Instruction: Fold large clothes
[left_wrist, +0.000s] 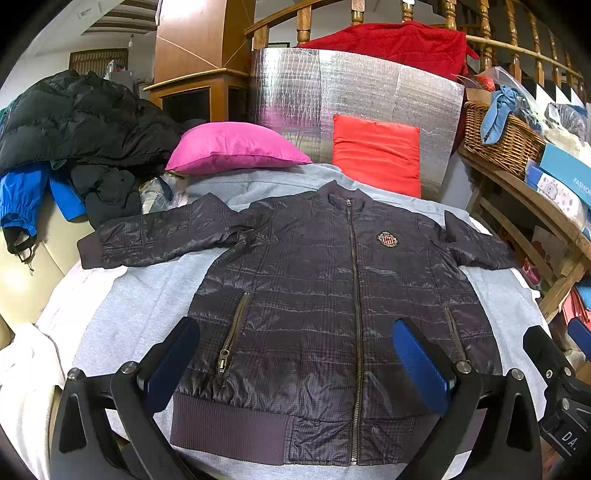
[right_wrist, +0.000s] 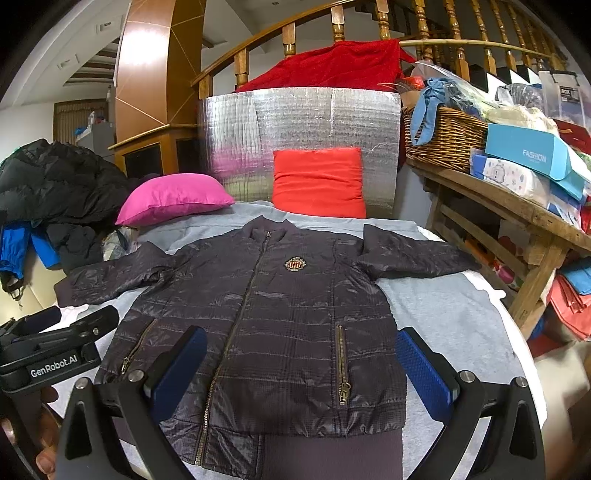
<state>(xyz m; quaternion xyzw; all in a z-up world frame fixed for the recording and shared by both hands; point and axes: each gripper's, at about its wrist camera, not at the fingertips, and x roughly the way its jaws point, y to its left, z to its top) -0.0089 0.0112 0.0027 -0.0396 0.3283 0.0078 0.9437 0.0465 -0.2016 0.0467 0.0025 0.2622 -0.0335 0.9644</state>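
A dark plaid zip-up jacket (left_wrist: 314, 295) lies flat, front up, on a grey blanket (left_wrist: 140, 295), sleeves spread to both sides, zipper closed, a crest badge on the chest. It also shows in the right wrist view (right_wrist: 266, 314). My left gripper (left_wrist: 295, 365) is open and empty, hovering above the jacket's lower hem. My right gripper (right_wrist: 301, 373) is open and empty, also above the lower hem, to the right of the left one. The left gripper's body shows at the left edge of the right wrist view (right_wrist: 55, 354).
A pink pillow (left_wrist: 236, 147) and a red pillow (left_wrist: 376, 155) lie behind the jacket against a silver foil board (left_wrist: 351, 85). A pile of black and blue coats (left_wrist: 74, 140) sits at the left. A wooden table (right_wrist: 517, 214) with a wicker basket (right_wrist: 443, 136) and boxes stands at the right.
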